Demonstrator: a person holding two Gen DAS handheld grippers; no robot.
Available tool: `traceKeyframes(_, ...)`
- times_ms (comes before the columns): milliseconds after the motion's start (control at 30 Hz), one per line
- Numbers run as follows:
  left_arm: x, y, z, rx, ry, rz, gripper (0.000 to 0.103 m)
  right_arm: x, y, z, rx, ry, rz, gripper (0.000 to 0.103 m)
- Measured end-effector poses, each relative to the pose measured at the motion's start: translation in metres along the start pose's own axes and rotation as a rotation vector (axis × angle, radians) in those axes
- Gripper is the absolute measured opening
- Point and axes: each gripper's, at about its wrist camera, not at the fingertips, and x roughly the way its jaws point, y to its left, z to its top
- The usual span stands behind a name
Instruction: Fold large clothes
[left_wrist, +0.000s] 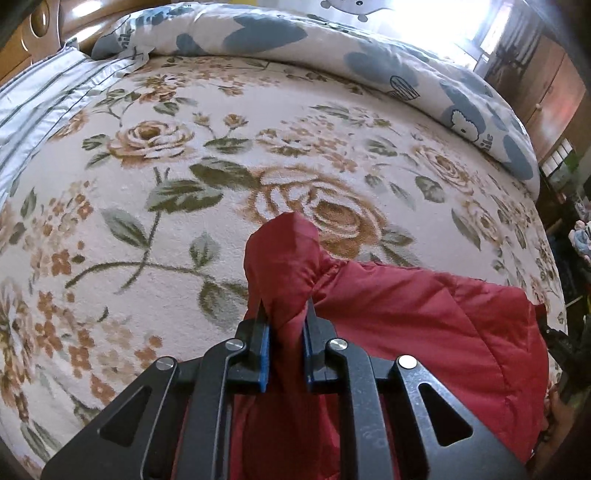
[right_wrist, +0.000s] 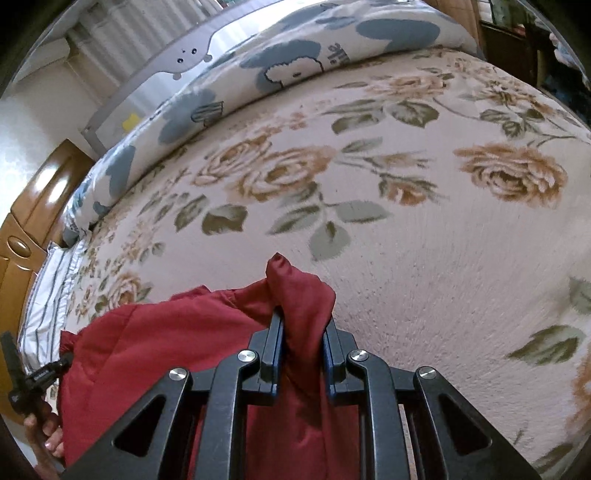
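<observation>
Left wrist view: my left tongs (left_wrist: 284, 314) are clamping a bunched fold of the red jacket (left_wrist: 424, 325), both blue pads pressing on the cloth, a peak of fabric standing up past the tips. The rest of the jacket is spreading to the right over the flowered blanket (left_wrist: 184, 166) on the bed. Right wrist view: my right tongs (right_wrist: 303, 325) are gripping another gathered fold of the same jacket (right_wrist: 155, 347), fabric pinched tight between the fingers and hanging down beneath them. The jacket is lying at the near edge of the bed. A blue-patterned quilt (left_wrist: 388, 55) is sitting rolled along the far side. A striped pillow (left_wrist: 44, 99) is lying by the wooden headboard (right_wrist: 33, 229).
</observation>
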Motion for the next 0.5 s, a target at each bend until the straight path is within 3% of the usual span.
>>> traceKeyframes(233,0.019,-0.002,-0.004,0.013,0.005,0.031,0.02,0.014,-0.007,-0.005,0.024,0.018,-0.017,0.017)
traceKeyframes(400,0.016,0.008,-0.005,-0.025,0.006,0.008,0.024,0.015,-0.004,-0.005,0.016,0.027,-0.022,0.022)
traceKeyframes(500,0.011,0.02,-0.005,-0.07,-0.009,0.011,0.042,0.014,-0.006,-0.004,0.022,0.029,-0.005,0.029)
